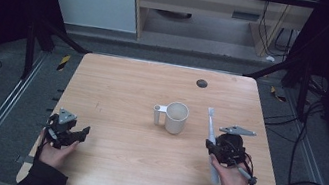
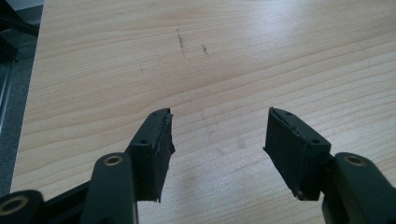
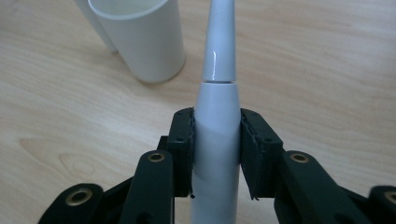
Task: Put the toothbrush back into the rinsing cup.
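I am gripping a white electric toothbrush (image 3: 217,140) by its handle with the right hand-held gripper (image 3: 217,154), its neck pointing past the jaws, just right of the white cup (image 1: 176,117) on the table (image 1: 127,91). My left hand-held gripper (image 2: 217,144) is hanging open and empty.

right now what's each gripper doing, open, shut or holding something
left gripper: open, nothing between its jaws, over bare table.
right gripper: shut on the white electric toothbrush, near the white cup.
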`<state>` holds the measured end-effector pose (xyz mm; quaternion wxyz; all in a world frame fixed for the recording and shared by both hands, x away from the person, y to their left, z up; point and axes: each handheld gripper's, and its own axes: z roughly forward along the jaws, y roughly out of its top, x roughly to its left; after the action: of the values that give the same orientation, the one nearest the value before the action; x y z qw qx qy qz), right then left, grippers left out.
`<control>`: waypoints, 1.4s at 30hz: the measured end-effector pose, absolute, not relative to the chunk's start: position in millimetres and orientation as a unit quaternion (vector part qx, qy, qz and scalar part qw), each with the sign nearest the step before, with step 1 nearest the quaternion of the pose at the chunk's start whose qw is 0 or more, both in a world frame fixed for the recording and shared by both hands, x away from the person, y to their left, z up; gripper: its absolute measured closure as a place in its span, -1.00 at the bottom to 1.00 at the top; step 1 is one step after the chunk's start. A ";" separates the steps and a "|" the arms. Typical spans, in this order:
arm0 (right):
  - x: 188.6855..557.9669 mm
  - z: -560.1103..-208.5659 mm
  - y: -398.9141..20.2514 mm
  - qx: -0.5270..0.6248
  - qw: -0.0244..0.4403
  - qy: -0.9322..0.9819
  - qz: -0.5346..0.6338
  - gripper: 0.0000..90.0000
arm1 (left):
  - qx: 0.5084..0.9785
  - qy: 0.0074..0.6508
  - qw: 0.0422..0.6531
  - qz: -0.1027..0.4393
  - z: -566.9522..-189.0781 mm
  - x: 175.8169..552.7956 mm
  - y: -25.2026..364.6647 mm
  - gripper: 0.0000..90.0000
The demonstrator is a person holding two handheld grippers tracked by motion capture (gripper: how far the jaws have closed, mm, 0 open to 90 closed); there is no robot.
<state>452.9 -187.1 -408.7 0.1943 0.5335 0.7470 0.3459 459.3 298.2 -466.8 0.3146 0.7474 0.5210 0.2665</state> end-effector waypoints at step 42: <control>489.1 -343.2 -167.9 0.485 0.323 0.582 0.567 0.50 | 0.747 0.521 0.316 0.267 -467.5 459.5 298.0 -0.11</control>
<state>489.1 -167.9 -343.2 0.3233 0.4847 0.5819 0.5674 459.5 298.0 -467.5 0.3164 0.7467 0.5207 0.2669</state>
